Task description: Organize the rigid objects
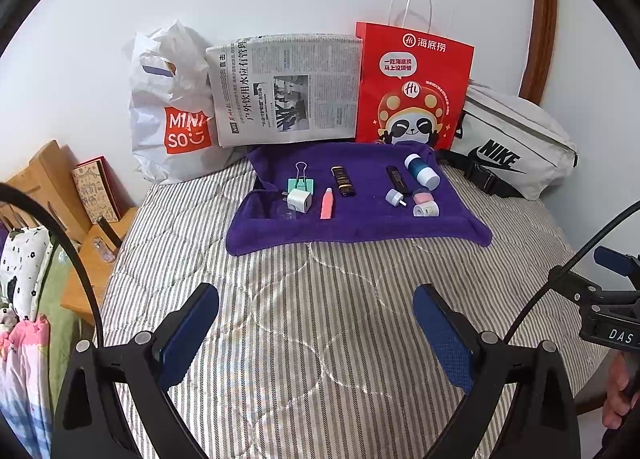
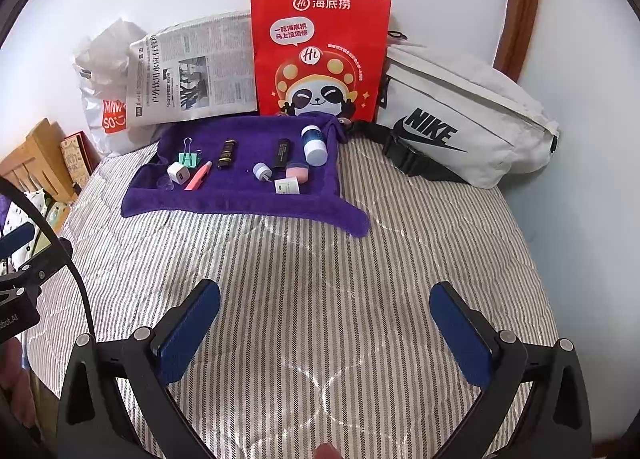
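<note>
A purple towel (image 1: pixel 360 225) (image 2: pixel 240 205) lies on the striped bed with small rigid items on it: a green binder clip (image 1: pixel 301 181) (image 2: pixel 189 157), a white charger plug (image 1: pixel 300 201) (image 2: pixel 178 173), a pink tube (image 1: pixel 327 204) (image 2: pixel 199 176), a black-gold lipstick (image 1: pixel 343 180) (image 2: pixel 227 154), a black stick (image 1: pixel 398 180) (image 2: pixel 282 153), a blue-white bottle (image 1: pixel 421 171) (image 2: pixel 314 146) and small round caps (image 1: pixel 424 205) (image 2: pixel 296 175). My left gripper (image 1: pixel 316 323) and my right gripper (image 2: pixel 326 323) are both open and empty, over the bed well short of the towel.
Against the wall stand a white Miniso bag (image 1: pixel 172 115), a newspaper (image 1: pixel 286 89), a red paper bag (image 1: pixel 412 87) (image 2: pixel 320 59) and a white Nike waist bag (image 1: pixel 516 143) (image 2: pixel 464 115). A wooden bedside stand (image 1: pixel 92 243) is at the left.
</note>
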Demonstrator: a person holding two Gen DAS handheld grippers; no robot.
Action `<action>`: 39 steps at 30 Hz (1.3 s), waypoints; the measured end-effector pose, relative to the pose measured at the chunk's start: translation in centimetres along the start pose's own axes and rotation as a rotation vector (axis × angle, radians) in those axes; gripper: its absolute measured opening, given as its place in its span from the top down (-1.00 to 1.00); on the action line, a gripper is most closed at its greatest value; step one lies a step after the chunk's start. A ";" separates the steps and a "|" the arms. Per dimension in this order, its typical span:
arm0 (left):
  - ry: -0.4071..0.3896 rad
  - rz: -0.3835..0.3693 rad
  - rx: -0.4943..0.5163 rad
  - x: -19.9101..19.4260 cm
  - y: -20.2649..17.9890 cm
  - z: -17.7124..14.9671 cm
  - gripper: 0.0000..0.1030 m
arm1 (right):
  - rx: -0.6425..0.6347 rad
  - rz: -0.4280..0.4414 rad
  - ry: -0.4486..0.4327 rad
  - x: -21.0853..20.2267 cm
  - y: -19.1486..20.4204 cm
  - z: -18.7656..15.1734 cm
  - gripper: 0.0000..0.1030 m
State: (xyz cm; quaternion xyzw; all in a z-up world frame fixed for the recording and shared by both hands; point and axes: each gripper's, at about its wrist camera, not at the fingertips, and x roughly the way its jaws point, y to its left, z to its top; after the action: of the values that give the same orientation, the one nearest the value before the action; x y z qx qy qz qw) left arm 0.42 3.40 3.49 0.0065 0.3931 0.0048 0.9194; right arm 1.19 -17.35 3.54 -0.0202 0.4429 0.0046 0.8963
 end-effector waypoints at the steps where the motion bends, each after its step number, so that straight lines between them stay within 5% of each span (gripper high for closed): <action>1: -0.002 0.002 -0.001 0.0 -0.1 0.0 -0.91 | -0.001 -0.001 0.000 -0.1 0.1 0.0 -1.00; 39: 0.011 -0.003 0.014 -0.2 -0.2 -0.1 -0.91 | -0.006 0.000 0.006 -0.1 0.6 -0.4 -1.00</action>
State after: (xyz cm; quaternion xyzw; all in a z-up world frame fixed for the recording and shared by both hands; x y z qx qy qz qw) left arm 0.20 3.21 3.55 0.0124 0.3981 0.0007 0.9172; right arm 0.79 -16.77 3.30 -0.0228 0.4457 0.0060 0.8949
